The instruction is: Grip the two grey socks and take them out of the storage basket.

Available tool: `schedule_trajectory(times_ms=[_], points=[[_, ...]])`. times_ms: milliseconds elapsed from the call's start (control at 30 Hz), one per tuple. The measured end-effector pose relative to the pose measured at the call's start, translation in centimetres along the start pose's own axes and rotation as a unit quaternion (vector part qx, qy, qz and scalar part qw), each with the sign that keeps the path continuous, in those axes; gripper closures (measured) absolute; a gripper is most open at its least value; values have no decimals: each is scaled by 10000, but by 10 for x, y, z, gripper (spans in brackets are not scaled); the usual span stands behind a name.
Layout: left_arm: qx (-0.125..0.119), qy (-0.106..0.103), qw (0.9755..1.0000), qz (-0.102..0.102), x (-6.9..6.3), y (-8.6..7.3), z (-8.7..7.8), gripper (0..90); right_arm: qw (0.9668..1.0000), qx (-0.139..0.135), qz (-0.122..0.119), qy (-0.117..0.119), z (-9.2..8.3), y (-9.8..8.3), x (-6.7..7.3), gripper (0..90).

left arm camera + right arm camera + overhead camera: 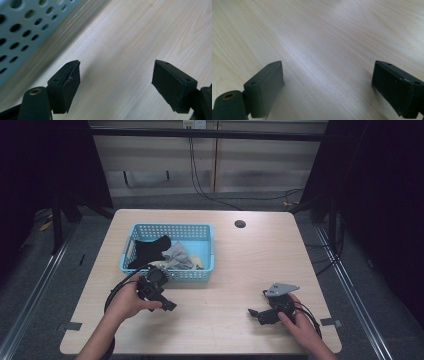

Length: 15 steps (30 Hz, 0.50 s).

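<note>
Pale wood-grain laminate covers the rectangular table [225, 265], which carries everything in the high view. Toward its left half, set back from the near edge, stands a light blue perforated plastic basket [205, 251], and inside it lie a black cloth [146, 251] on the left, a crumpled grey cloth [176, 255] to its right, and something pale cream [196, 261] next to the grey one, too small to tell what it is. Just in front of the basket's near wall, the person's left hand [127, 302] holds the left gripper [169, 305], a black two-jaw tool with a cable looping off to the left; its jaws point toward the table's middle. In the left gripper view the jaws stand spread wide over bare wood with nothing between them, and the basket's blue perforated wall [22, 27] sits close by at the upper left. Farther right, near the table's near right corner, the right hand [300, 322] holds the right gripper [254, 314], topped by a grey three-cornered plate, its jaws pointing left. In the right gripper view those jaws are likewise spread wide above bare table, gripping nothing. A small dark round hole [240, 224] marks the table near its far edge.
</note>
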<state>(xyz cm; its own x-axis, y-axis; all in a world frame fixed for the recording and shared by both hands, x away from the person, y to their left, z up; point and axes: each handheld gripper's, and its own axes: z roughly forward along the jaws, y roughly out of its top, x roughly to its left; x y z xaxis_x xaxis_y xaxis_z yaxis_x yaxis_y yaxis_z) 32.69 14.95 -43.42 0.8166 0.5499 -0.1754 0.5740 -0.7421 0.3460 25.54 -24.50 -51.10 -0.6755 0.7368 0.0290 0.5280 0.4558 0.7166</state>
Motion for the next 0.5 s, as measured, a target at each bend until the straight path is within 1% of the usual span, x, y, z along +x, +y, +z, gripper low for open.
schedule_trajectory(times_ms=[67, 167, 200, 233, 267, 333, 400, 467, 500], points=[[45, -45, 10000, -4, 1, 3, -5, 222, 10000, 0, -1, 1, 0, 0, 0, 100], [83, -10, 10000, -13, 2, 8, -12, 223, 10000, 0, -1, 0, 0, 0, 0, 100], [151, 17, 9999, 28, 3, 10, -15, 223, 10000, 0, 0, 0, 0, 0, 0, 99], [100, 15, 9999, -25, 3, 12, -16, 224, 10000, 1, -1, 1, 0, 0, 0, 100], [121, 18, 9999, -34, 4, 14, -18, 224, 10000, 0, 0, 1, 0, 0, 0, 100], [169, 47, 9998, -8, 5, 17, -22, 226, 10000, 0, -2, 0, 0, 0, 0, 100], [219, 68, 9997, -27, 6, 21, -26, 228, 10000, -1, -1, -1, 0, 0, 0, 100], [213, 84, 9997, -17, 7, 24, -29, 229, 10000, 0, -1, 0, 0, 0, 0, 100], [250, 81, 9997, -6, 7, 26, -32, 229, 10000, 0, -2, 1, 0, 0, 0, 99]])
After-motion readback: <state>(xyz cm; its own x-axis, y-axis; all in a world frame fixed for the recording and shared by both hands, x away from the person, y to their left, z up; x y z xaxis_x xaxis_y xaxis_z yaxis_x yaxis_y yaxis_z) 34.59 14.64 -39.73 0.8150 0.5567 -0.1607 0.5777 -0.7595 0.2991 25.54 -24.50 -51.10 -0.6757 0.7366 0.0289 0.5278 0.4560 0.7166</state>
